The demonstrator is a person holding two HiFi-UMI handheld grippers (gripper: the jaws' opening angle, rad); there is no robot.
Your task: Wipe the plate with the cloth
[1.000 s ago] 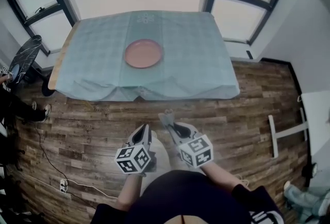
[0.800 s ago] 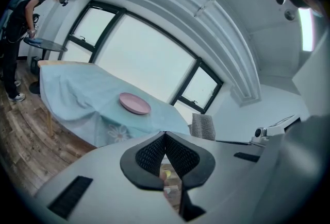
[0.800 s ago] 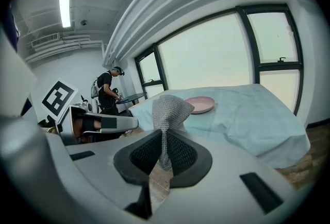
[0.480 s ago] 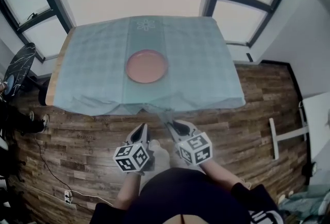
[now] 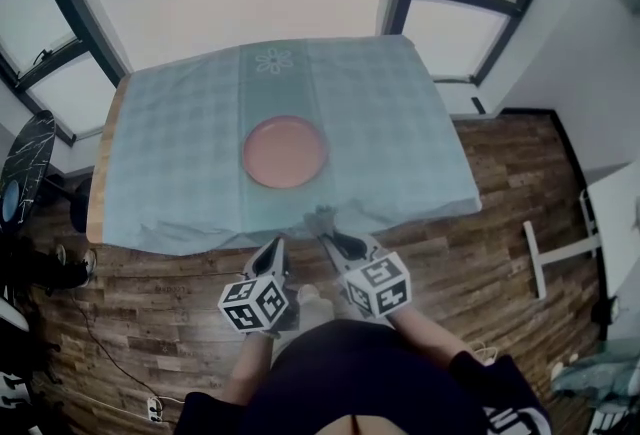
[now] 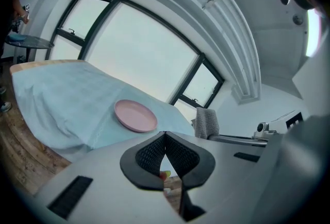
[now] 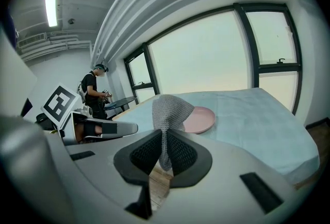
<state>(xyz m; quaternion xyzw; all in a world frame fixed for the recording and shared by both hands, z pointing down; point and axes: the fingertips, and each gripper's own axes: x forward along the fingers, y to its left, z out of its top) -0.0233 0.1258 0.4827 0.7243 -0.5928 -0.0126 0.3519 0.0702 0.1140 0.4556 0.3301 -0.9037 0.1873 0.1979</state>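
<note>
Tabletop [image 5: 400, 123]: blue-covered, ahead of both jaws — plate [image 5: 285, 151] at its middle
Right gripper [image 7: 164, 141]: jaws clamp cloth [image 7: 170, 109]
Left gripper [image 6: 165, 140]: jaws closed, empty
Approach: best to land cloth flat on plate

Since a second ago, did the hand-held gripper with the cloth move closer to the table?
Yes. The right hand-held gripper moved toward the table; its cloth now reaches the near edge.
</note>
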